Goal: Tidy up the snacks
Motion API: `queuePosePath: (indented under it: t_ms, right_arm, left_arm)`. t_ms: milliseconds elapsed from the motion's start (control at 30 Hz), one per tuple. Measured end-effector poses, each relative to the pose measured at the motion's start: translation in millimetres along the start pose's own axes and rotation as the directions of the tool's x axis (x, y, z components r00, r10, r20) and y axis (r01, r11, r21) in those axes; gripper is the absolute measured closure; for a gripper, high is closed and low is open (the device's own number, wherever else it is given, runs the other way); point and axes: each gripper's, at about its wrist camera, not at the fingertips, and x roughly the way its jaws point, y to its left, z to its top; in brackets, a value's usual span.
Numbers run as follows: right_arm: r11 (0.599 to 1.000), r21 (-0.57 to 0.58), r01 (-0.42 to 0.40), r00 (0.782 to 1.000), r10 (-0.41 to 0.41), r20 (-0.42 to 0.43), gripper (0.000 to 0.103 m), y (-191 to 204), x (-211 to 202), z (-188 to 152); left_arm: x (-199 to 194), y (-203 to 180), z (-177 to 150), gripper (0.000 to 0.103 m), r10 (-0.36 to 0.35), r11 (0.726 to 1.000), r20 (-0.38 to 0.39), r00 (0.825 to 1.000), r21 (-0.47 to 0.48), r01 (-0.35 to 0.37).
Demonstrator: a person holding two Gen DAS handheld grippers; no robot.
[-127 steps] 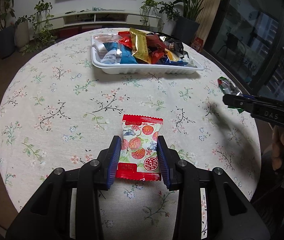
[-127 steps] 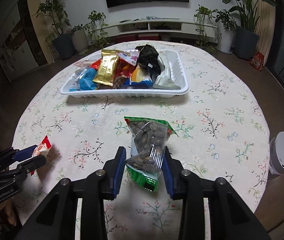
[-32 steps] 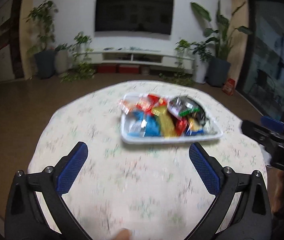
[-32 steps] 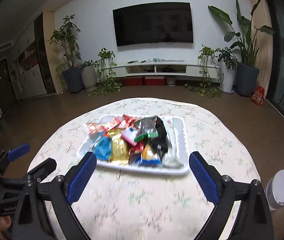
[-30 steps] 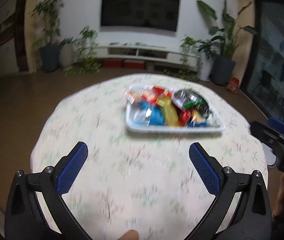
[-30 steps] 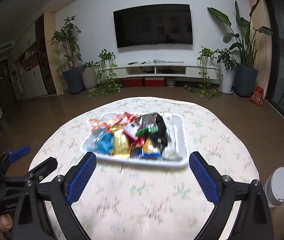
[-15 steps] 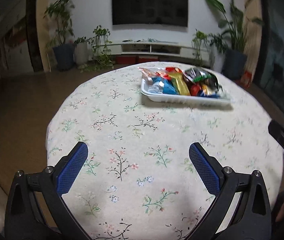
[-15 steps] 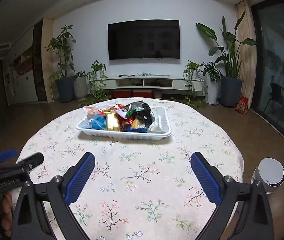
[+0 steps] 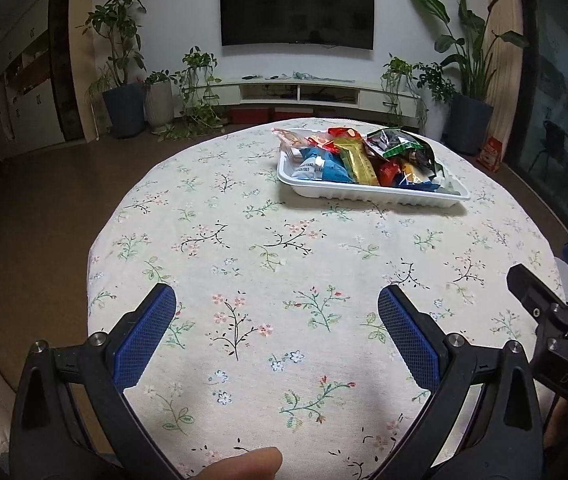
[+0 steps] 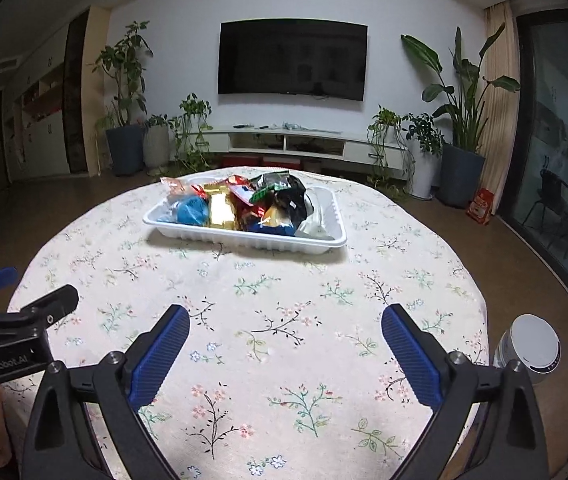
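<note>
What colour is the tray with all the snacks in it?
The tray is white, with a ribbed side wall. It shows best in the right wrist view.

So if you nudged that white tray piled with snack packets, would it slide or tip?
The white tray would probably slide: it sits low and flat on the floral tablecloth. It looks like thin ribbed plastic, so it may flex if lifted by one edge. The snack packets are heaped above its rim and could spill.

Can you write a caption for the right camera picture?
Open right gripper faces a white plastic tray of snack packets.
</note>
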Motion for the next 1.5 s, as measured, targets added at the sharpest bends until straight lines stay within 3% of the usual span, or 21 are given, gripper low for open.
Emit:
queuePosePath:
  t_ms: [533,1500]
  right_arm:
    - [1.000,-0.009,0.026,0.994,-0.026,-0.109,0.004,3.7,16.1,-10.1]
    - [0.999,-0.002,0.042,0.987,-0.042,-0.155,0.004,2.5,21.3,-13.1]
  left_arm:
    - [7.6,-1.9,-3.6,0.000,-0.009,1.000,-0.028,1.000,0.006,0.009]
    - [10.9,0.7,-4.6,0.000,-0.007,1.000,-0.036,0.999,-0.003,0.007]
